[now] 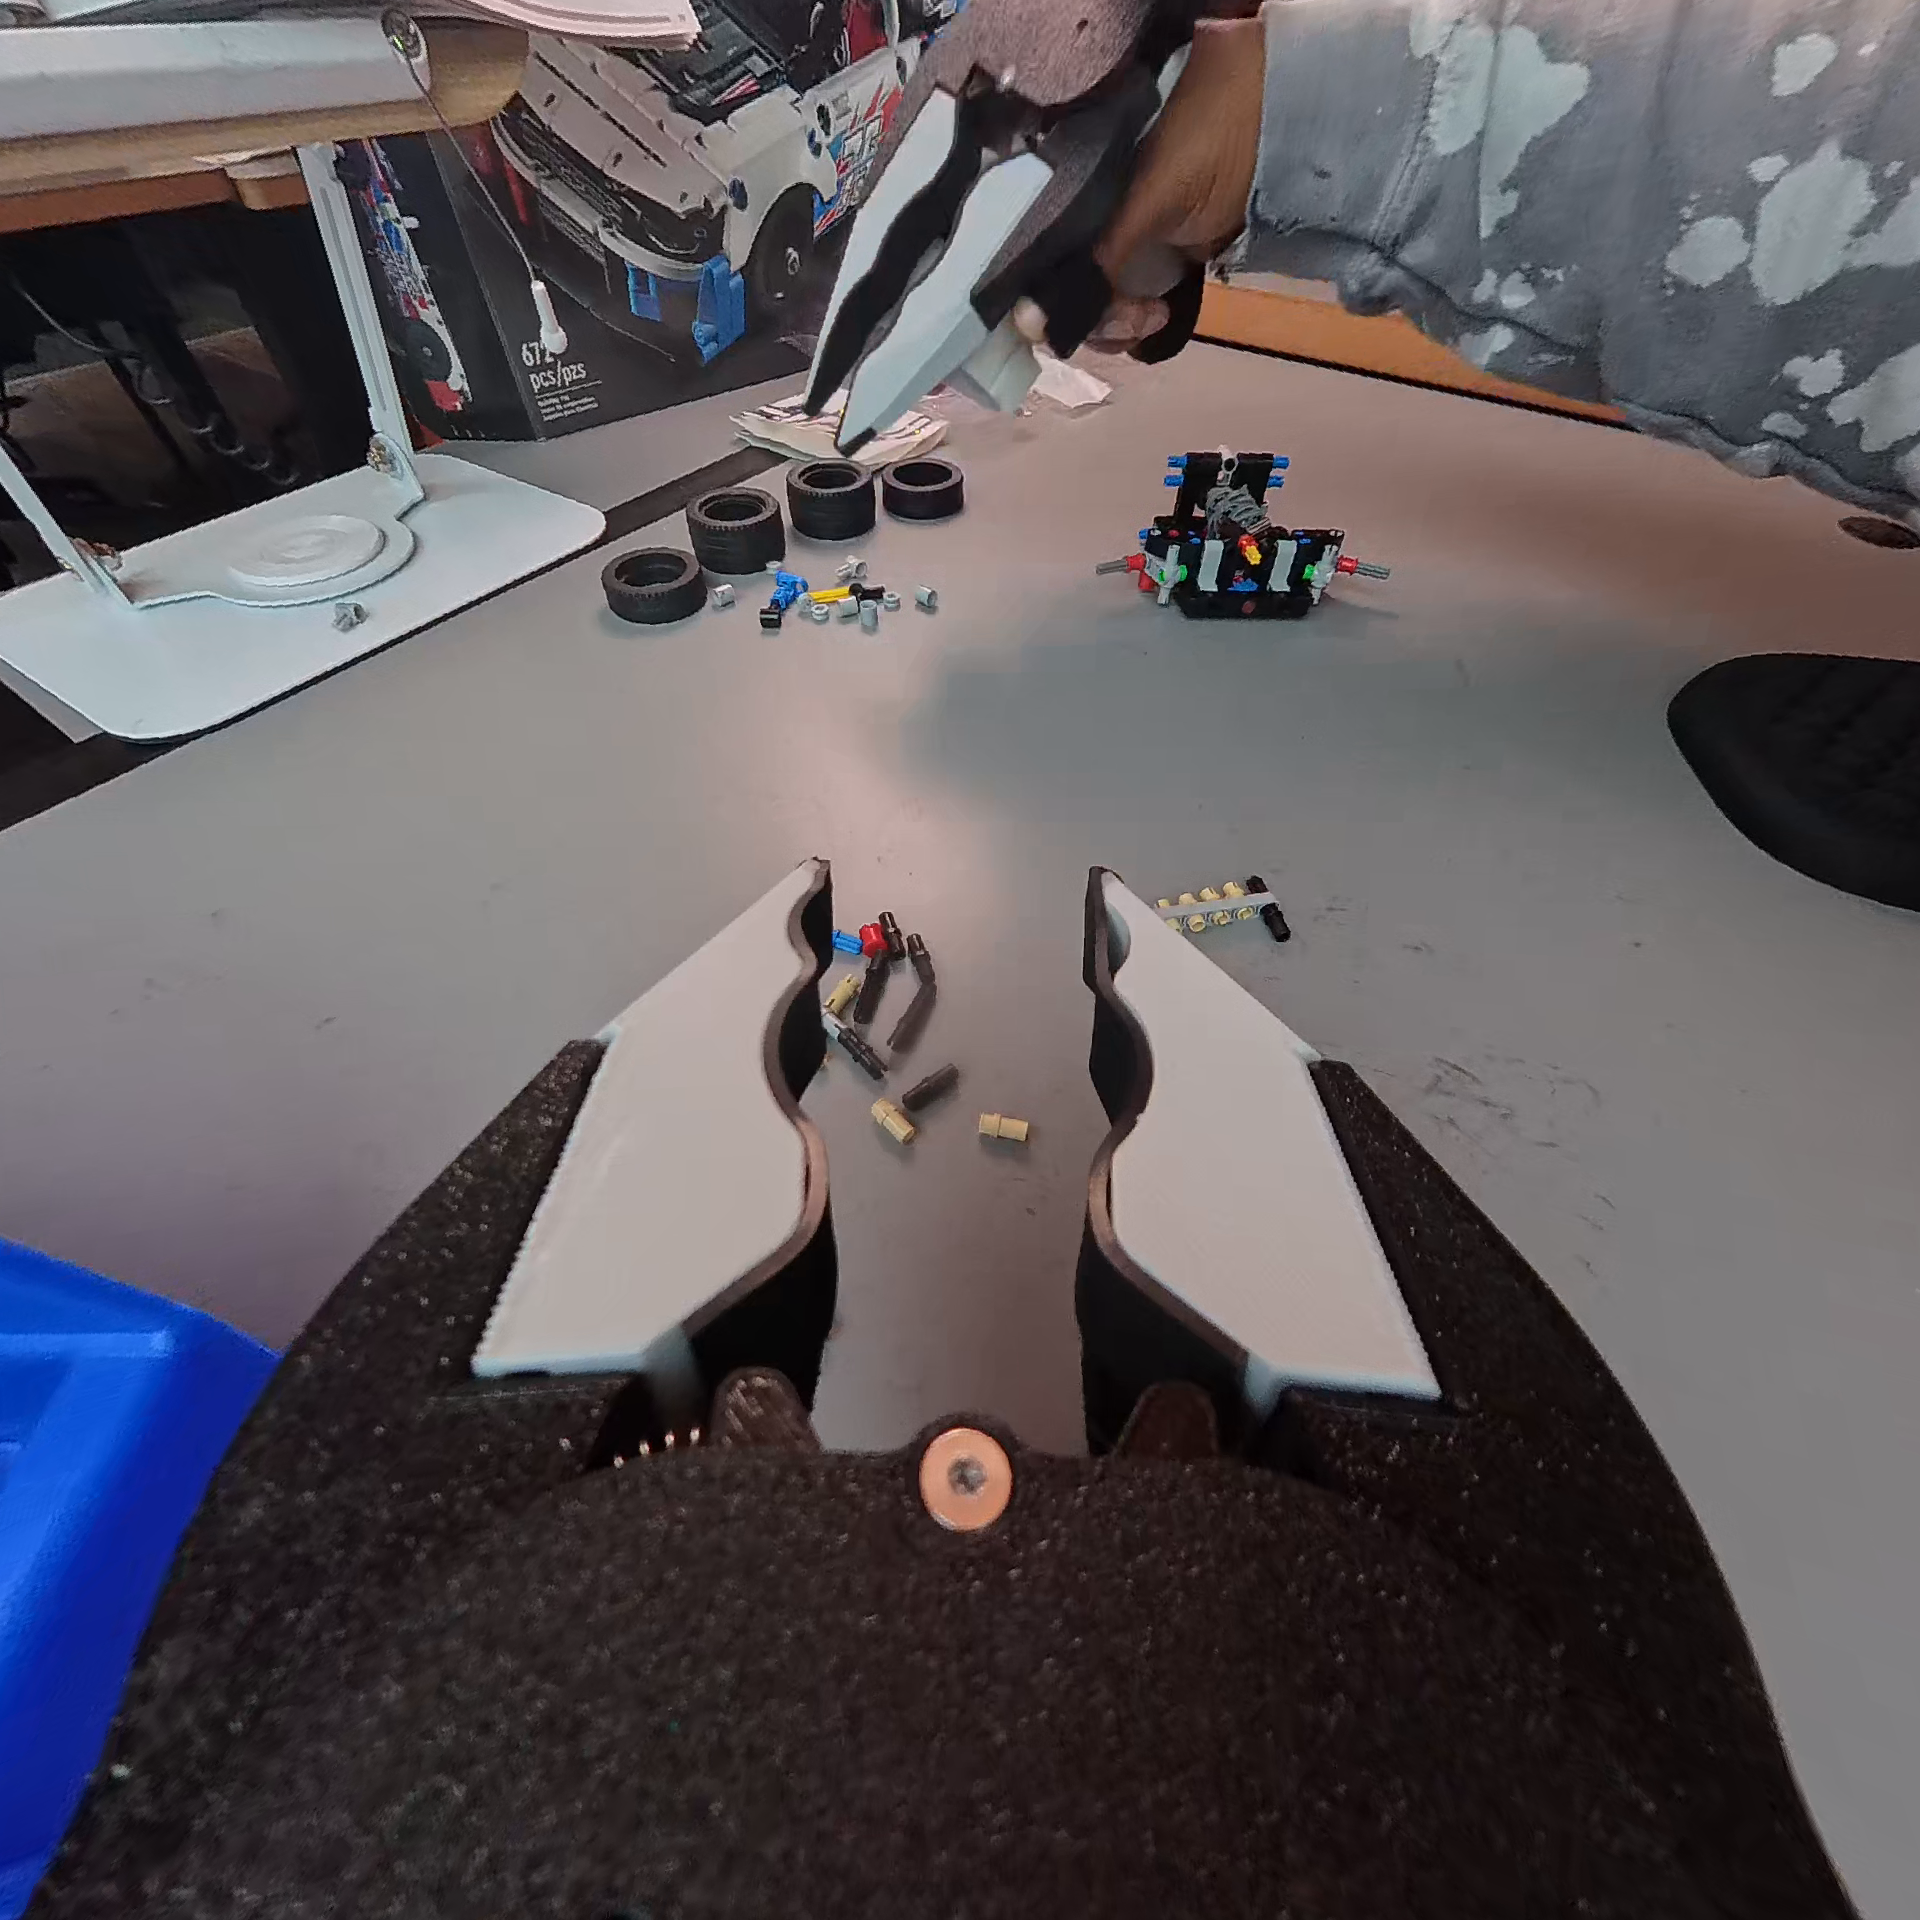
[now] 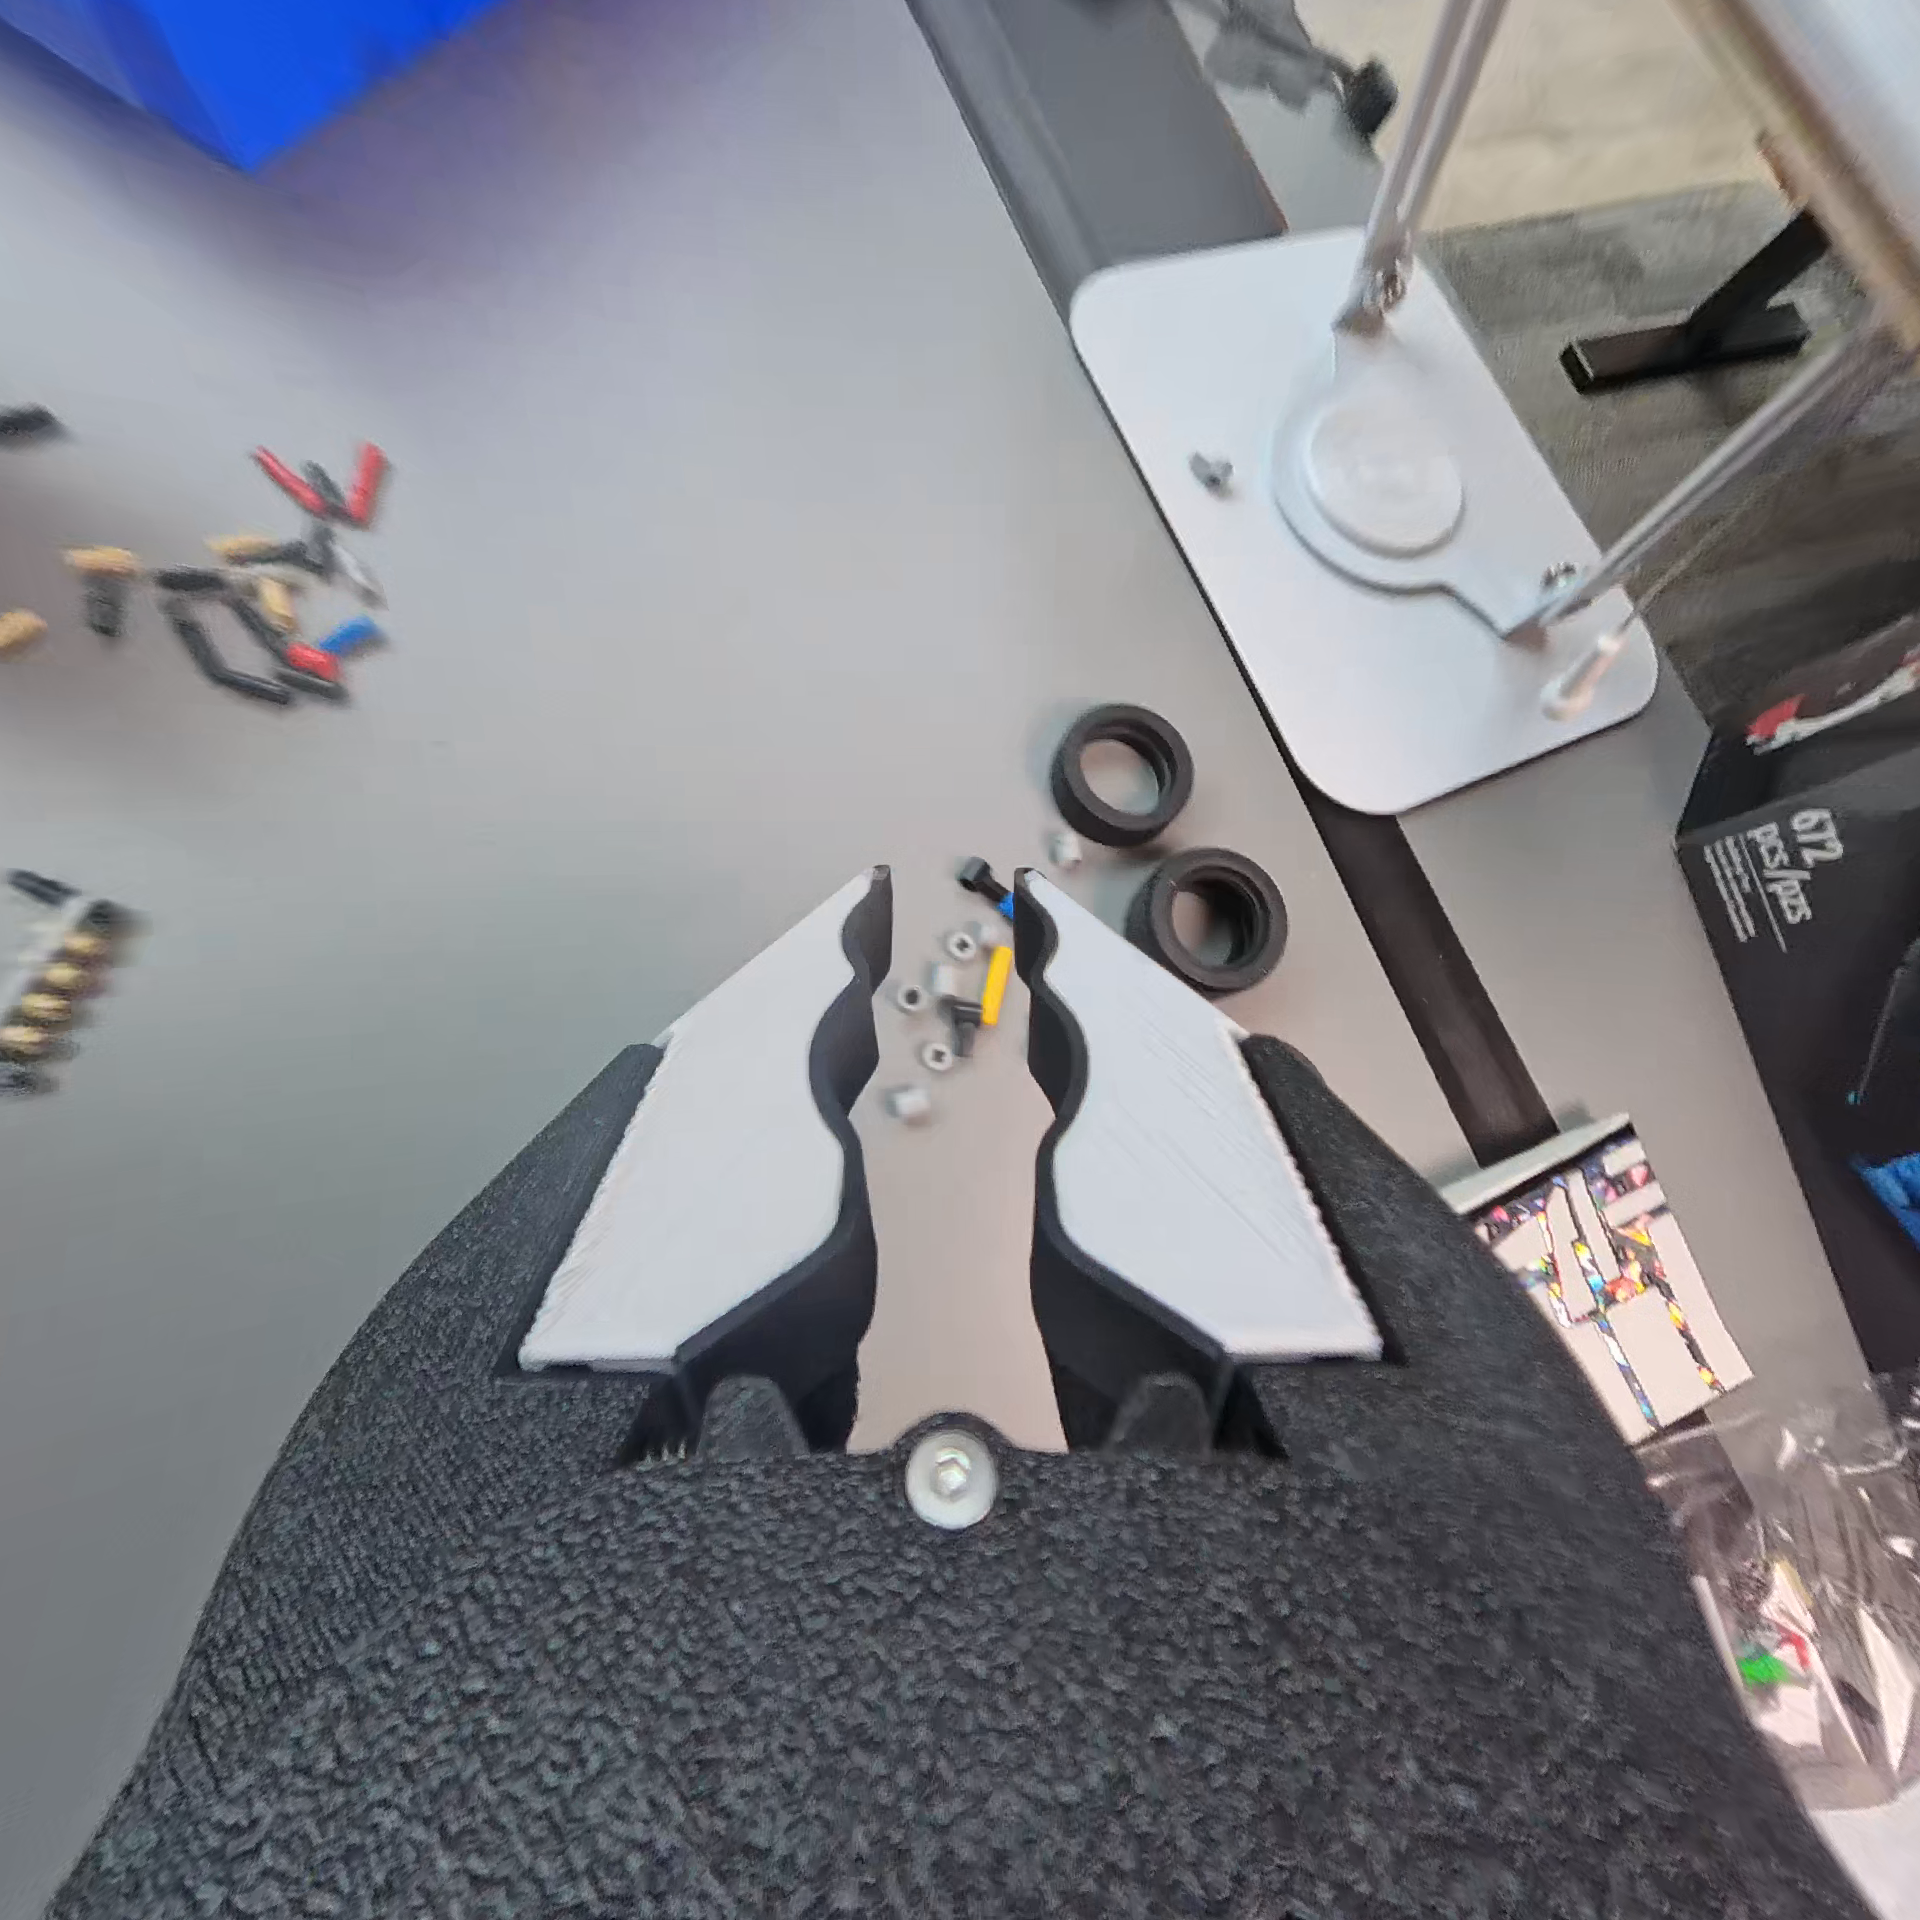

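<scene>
Lighting's pretty even and bright, indoor overhead stuff, with a soft pale sheen down the middle of the grey tabletop (image 1: 520, 935). A broad soft shadow (image 1: 1195, 727) sits mid-table in the left wrist view, which is sharp almost everywhere. The right wrist view is smeared by motion: the loose small pins (image 2: 260, 582) near the tabletop's left edge are streaky, the blue bin (image 2: 260, 62) is mush. Both views bend hard at the edges, fisheye style.
</scene>
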### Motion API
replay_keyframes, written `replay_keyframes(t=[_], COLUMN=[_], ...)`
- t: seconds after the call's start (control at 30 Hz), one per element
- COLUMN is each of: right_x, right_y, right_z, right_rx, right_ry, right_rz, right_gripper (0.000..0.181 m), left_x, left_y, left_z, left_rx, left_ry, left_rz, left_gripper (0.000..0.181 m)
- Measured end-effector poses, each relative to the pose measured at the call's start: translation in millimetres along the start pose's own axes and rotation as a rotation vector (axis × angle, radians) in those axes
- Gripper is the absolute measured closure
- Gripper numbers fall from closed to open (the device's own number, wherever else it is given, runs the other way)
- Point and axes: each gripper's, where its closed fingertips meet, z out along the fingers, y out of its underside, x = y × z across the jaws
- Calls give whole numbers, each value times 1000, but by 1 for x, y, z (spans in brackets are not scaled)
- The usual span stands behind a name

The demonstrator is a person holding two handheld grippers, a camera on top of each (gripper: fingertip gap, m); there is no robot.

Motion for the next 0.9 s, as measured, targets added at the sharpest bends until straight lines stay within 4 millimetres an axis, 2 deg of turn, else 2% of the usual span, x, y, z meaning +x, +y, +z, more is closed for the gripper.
replay_keyframes(t=[0.03, 0.1, 0.13, 0.23, 0.27, 0.33, 0.4, 0.5, 0.7, 0.77, 0.9], right_x=[-17, -64, -89, -163, -183, -211, -222, -223, -216, -213, -216], right_y=[-10, -19, -16, 4, 11, 25, 33, 41, 40, 26, -24], right_z=[-9, -22, -24, -21, -18, -9, 0, 11, 20, 19, -3], right_rx=[36, 66, 52, -6, -16, -41, -56, -84, -109, -18, 271], right_ry=[-23, -101, -135, -226, -245, -257, -236, -182, -113, -66, 21], right_rz=[-14, -60, -80, -96, -84, -41, 32, 86, 18, -44, -173], right_gripper=[158, 159, 161, 161, 160, 158, 157, 156, 170, 170, 170], left_x=[0, 0, -1, -1, -1, 0, 0, 3, 13, 20, 34], left_y=[0, 0, 0, 0, 0, 1, 2, 4, 9, 12, 11], left_z=[0, 0, 0, 0, 0, 0, 1, 3, 6, 7, 8], left_rx=[1, 2, 3, 3, 1, -2, -8, -20, -56, -72, -75], left_ry=[0, 0, 0, -1, 0, 0, 2, 7, 48, 81, 162], left_rz=[-1, -4, -5, -8, -7, -5, -1, 10, 33, 26, 0], left_gripper=[133, 133, 133, 133, 133, 134, 134, 135, 139, 141, 144])
